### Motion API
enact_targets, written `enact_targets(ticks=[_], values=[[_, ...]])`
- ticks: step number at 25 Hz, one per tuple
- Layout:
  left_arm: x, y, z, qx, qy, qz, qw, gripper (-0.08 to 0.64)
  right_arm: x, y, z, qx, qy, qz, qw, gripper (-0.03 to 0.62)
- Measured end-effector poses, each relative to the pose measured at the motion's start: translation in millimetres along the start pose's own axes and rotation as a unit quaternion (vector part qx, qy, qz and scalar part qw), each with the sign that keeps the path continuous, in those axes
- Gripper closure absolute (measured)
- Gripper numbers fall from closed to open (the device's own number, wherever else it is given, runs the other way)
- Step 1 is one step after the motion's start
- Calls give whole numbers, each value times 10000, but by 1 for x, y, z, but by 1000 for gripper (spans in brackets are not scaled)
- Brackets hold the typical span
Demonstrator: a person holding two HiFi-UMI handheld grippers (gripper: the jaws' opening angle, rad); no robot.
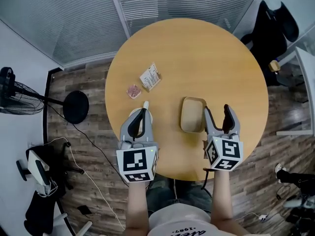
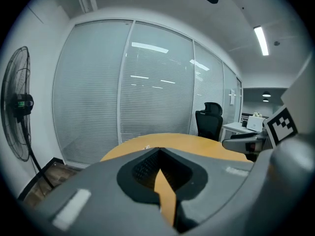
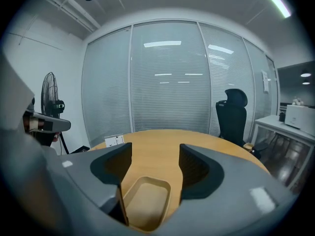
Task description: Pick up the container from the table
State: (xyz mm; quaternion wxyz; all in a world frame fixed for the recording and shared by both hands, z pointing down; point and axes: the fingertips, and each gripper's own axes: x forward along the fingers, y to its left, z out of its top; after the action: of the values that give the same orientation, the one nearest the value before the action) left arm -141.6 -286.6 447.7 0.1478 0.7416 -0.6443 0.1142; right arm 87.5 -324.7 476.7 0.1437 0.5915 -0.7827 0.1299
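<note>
Two hand-held grippers over the round wooden table (image 1: 197,53), one closed and one spread.
The left gripper (image 1: 142,111) has its jaws pressed together on nothing. To its right, the empty tan container (image 1: 193,114) lies on the table just beside the left jaw of the right gripper (image 1: 216,109), whose jaws are spread wide and grip nothing.

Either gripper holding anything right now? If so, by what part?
Nothing is held. Left gripper: jaws together, empty. Right gripper: jaws apart by the container, which sits ungripped on the table.
</note>
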Motion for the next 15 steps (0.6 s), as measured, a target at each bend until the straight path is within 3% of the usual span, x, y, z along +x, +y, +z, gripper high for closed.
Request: enact_targets(ticks=[15], values=[[20,-27,-64,3,596,-174,9981,560,23,-11,-93,256,877,-70,9958,319]])
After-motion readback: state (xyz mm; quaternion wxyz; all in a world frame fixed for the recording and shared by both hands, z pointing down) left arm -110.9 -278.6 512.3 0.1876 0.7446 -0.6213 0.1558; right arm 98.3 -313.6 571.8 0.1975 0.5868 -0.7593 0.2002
